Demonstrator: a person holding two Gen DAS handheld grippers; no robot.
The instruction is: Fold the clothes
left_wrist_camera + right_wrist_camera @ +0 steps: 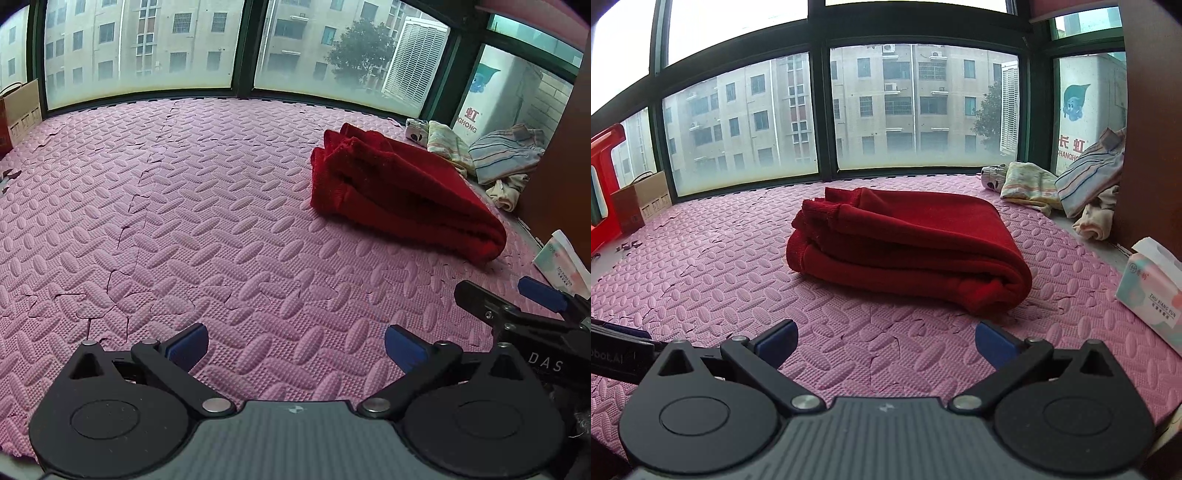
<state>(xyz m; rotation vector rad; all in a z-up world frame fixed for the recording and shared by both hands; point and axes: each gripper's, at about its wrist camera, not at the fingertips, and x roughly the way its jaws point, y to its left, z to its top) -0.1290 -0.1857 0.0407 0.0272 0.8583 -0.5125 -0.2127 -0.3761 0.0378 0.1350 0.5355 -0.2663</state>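
Left gripper (295,347) wide open, empty, over pink foam mat (184,221). Right gripper (886,341) same, spread wide. Red garment (908,247) folded, ahead, untouched.

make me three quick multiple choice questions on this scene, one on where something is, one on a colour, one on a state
1. Where is the tissue pack?
A. right of the red garment
B. on top of it
C. by the paper bag

2. What colour is the floor mat?
A. green
B. pink
C. grey

3. What state is the red garment in?
A. spread flat
B. held in a gripper
C. folded into a bundle

Answers: 1 A, it stands at the mat's right edge. 2 B, pink foam tiles. 3 C, layered folds show, and both the left gripper and right gripper are open and empty.
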